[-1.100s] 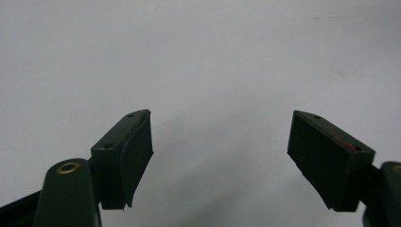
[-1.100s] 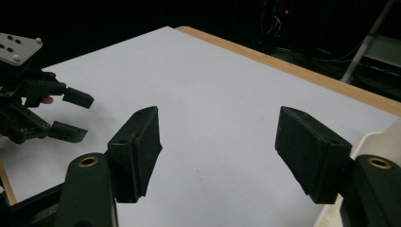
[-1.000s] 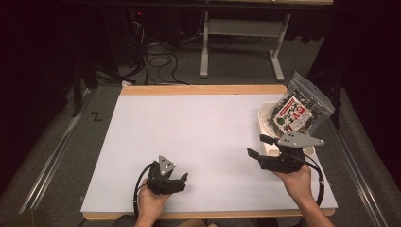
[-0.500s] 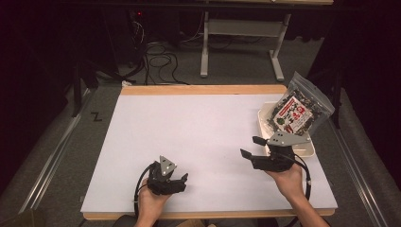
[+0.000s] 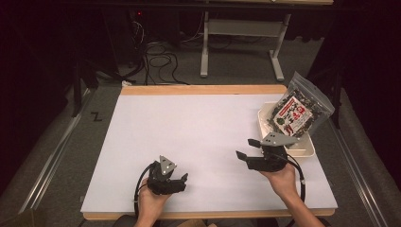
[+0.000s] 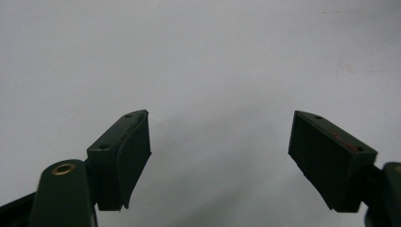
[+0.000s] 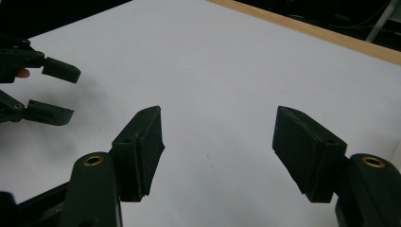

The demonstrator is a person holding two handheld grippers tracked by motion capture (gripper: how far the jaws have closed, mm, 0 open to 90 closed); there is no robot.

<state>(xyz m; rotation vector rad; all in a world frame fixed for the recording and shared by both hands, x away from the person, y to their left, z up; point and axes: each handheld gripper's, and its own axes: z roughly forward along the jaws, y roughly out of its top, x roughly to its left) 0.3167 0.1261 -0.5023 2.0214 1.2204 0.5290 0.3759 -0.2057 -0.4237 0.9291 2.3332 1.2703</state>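
I hold both the left gripper [image 5: 183,178] and the right gripper [image 5: 247,148] open and empty over the table [image 5: 198,123], the bag [image 5: 298,111] stands untouched in the tray [image 5: 302,151], so all work is left

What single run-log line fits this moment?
left gripper: open, empty | right gripper: open, empty | clear snack bag: in white tray, untouched

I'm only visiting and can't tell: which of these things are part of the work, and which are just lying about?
Part of the work:
- snack bag
- white tray it leans in
- right claw, open
- left claw, open

Just about:
- cables on the floor
- metal stand behind the table
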